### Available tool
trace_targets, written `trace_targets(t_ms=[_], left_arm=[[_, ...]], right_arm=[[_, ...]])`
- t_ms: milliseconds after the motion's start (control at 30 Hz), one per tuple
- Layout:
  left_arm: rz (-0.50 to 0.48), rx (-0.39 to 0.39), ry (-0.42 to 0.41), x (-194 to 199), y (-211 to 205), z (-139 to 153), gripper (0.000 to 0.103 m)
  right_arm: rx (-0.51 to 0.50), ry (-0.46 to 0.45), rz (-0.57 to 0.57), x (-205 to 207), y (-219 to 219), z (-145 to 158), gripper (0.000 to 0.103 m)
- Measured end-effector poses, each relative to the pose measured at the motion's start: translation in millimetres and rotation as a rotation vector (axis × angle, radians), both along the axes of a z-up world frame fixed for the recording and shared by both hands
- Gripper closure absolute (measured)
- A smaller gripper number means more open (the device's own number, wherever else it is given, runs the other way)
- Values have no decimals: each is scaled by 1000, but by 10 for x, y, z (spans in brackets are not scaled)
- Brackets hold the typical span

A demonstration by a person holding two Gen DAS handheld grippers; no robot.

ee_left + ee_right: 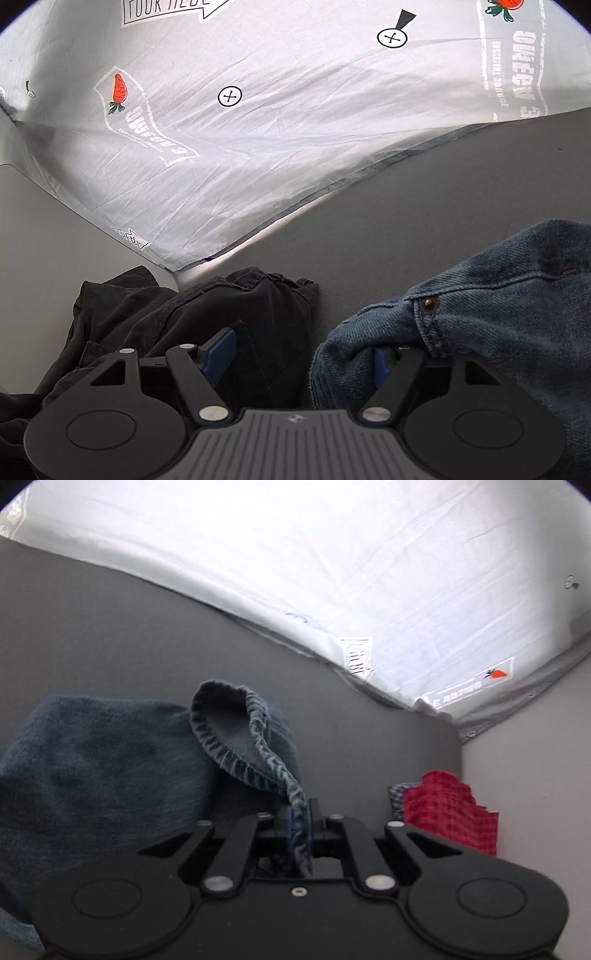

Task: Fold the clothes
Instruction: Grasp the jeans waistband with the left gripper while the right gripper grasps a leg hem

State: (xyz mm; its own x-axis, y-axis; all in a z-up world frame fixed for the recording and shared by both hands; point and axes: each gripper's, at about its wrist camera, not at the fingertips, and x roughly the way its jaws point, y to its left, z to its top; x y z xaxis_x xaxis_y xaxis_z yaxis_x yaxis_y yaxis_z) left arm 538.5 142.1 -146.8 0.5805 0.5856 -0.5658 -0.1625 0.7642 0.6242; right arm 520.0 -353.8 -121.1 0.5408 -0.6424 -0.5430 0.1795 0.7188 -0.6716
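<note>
Blue denim jeans [498,317] lie on the grey table [406,206] at the right of the left wrist view, a rivet and seam showing. My left gripper [303,354] is open, its right finger tucked under the jeans' edge and its left finger [218,354] over a black garment [207,314]. In the right wrist view my right gripper [301,823] is shut on the hem of a jeans leg [236,734], which loops up in front of it; the rest of the jeans [92,775] lies bunched at the left.
A pale printed sheet [258,129] with carrot motifs covers the far part of the table and shows in the right wrist view [332,572]. A red checked cloth [447,805] lies at the right near the table edge.
</note>
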Motion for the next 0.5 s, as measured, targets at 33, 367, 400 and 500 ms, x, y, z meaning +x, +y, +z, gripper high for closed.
trace_targets(t_ms=[33,367,400,500], left_arm=[[18,2,-4,-4,16,17,29],[112,-6,-36,-156,90,108,26],[110,-3,-36,-168,88,108,26],[104,6,-37,-183,76,106,24]], right_arm=[[-45,-66,-30,0,-103,200,96],[-239,-340,-275,-243,-799,1357,96],[-239,-324,-291,-326,-821,1336,96],[-178,-279,-374,-654,-896,1276,95]])
